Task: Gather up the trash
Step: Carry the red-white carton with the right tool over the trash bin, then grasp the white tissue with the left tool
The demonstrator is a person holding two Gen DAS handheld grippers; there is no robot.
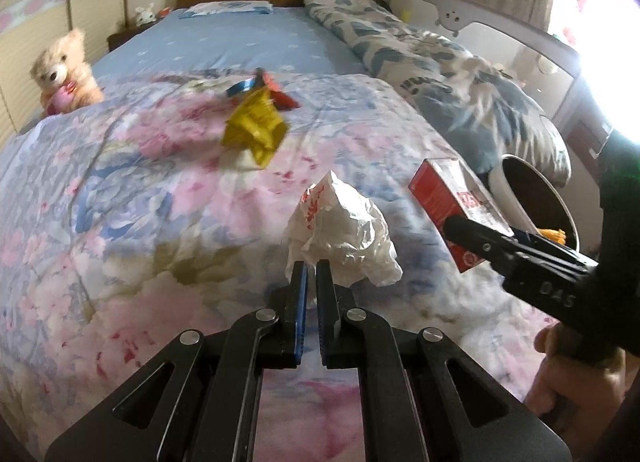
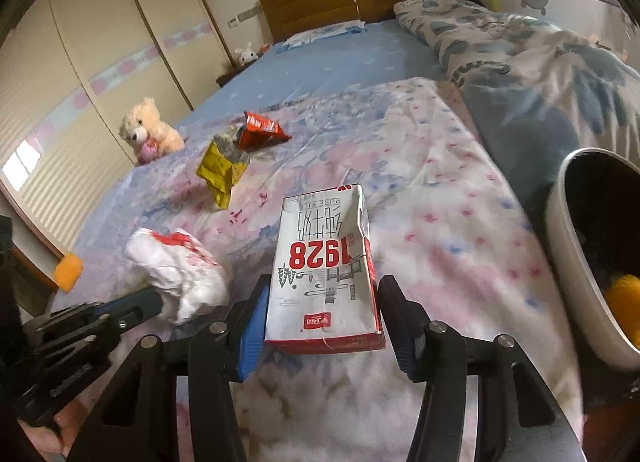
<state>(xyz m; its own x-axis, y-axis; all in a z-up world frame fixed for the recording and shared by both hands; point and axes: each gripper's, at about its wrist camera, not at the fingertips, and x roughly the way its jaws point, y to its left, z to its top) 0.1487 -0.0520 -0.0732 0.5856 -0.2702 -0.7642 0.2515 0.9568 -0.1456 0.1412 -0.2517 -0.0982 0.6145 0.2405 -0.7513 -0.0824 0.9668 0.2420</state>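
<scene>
While we are clamping the white-and-red cardboard milk carton (image 2: 324,274) in our right gripper (image 2: 320,318) above the near edge of the floral quilt (image 2: 440,221), our left gripper (image 1: 311,282) is pinching the crumpled white plastic bag (image 1: 344,229), jaws nearly together. We are risking a slip if the carton crushes further, or a miss at the white round bin (image 2: 568,254) off the right edge. Farther along, the yellow wrapper (image 2: 222,169) and red wrapper (image 2: 260,131) are lying mid-bed. Only our right view is showing the carton's print.
</scene>
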